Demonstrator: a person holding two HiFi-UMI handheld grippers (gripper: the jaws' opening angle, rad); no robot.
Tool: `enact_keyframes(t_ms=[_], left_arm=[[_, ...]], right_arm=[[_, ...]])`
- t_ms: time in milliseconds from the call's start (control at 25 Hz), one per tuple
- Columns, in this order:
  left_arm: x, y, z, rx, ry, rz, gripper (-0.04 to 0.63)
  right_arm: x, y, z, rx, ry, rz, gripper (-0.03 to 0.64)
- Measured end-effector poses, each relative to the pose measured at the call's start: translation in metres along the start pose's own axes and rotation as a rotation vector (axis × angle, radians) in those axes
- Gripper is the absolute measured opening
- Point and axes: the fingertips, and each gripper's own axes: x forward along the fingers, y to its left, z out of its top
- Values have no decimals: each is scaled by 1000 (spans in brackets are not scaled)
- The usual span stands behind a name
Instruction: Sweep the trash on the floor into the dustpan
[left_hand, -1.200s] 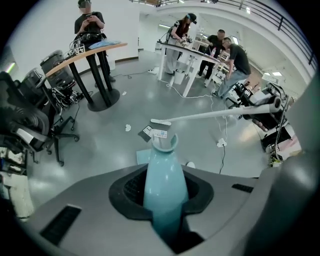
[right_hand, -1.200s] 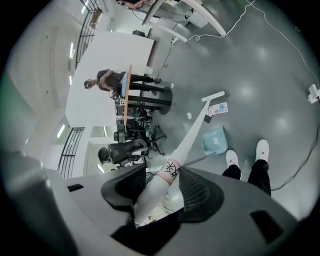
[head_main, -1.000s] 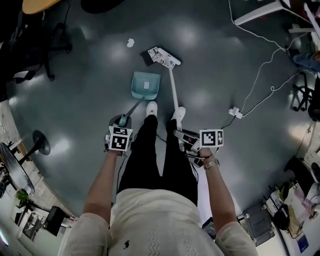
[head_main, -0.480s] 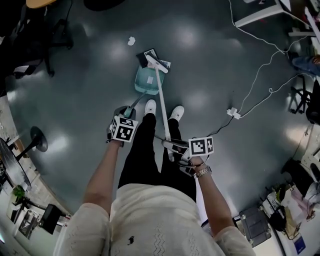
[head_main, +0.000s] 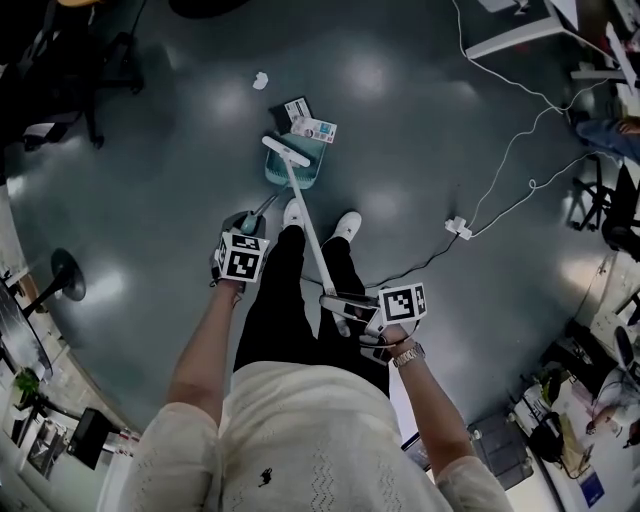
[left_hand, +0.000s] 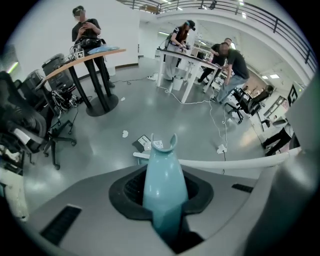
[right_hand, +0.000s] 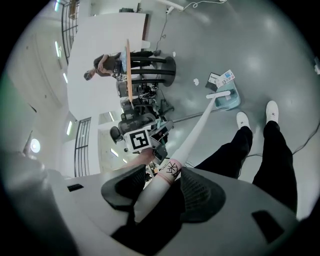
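Right gripper (head_main: 342, 302), clamped on the broom (head_main: 305, 215), has drawn its head back over the dustpan (head_main: 306, 176), whose handle the left gripper (head_main: 242, 234) grips. Packets (head_main: 310, 127) at upper centre now sit at its mouth, probably only partly in.

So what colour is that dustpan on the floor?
Pale teal, a light blue-green. The dustpan shows best in the head view.

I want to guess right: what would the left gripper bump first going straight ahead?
Likely the dustpan's scoop, since the left gripper points down its handle; the broom head lies close, depth unclear.
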Motion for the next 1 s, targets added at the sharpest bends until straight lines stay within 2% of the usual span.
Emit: enact_keyframes(t_ms=[80,200,320,400,720,880,1000], left_arm=[[-4,7,0,-29,-11,11,92],[-9,17,0,-25,-18,31,92],[-16,35,0,-17,-16,55,92],[-19,49,0,-3,-11,70,92],[-11,90,16,135,5,51,92],[-9,105,25,220,11,29,92],[-6,113,32,261,11,20,92]], right_arm=[[-2,10,3,-7,4,13,213],[-4,24,13,-34,1,15,213],[0,45,39,-57,-36,34,213],[3,50,65,-98,-55,1,213],[18,30,166,-234,-67,-129,213],[35,20,184,-205,-80,-126,213],[52,11,175,-161,-67,-117,213]])
